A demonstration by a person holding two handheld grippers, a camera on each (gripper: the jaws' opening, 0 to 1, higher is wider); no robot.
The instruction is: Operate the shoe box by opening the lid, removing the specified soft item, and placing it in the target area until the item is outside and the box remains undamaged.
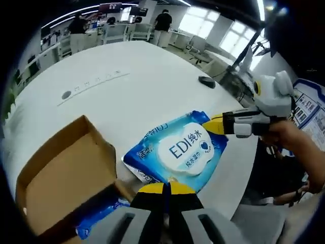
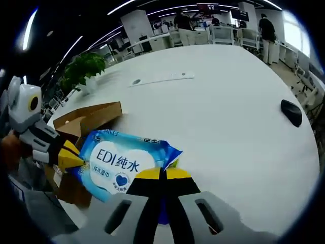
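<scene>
A blue and white soft pack of wet wipes [image 1: 184,148] is held over the white table, stretched between both grippers. My left gripper [image 1: 165,187] is shut on the pack's near edge. My right gripper [image 1: 216,124] comes in from the right and pinches the pack's far corner. In the right gripper view the same pack [image 2: 118,165] has its corner between the shut jaws of my right gripper [image 2: 162,174], and my left gripper [image 2: 70,155] grips its left end. The brown cardboard shoe box [image 1: 61,168] stands open at the left, lid flaps up, also seen as the box [image 2: 86,119].
A second blue packet [image 1: 96,218] lies by the box's near side. The round white table [image 1: 132,76] carries a black mouse [image 2: 291,112] and a white inset strip [image 2: 162,79]. A potted plant [image 2: 86,66] stands at the table's edge. People stand by desks far behind.
</scene>
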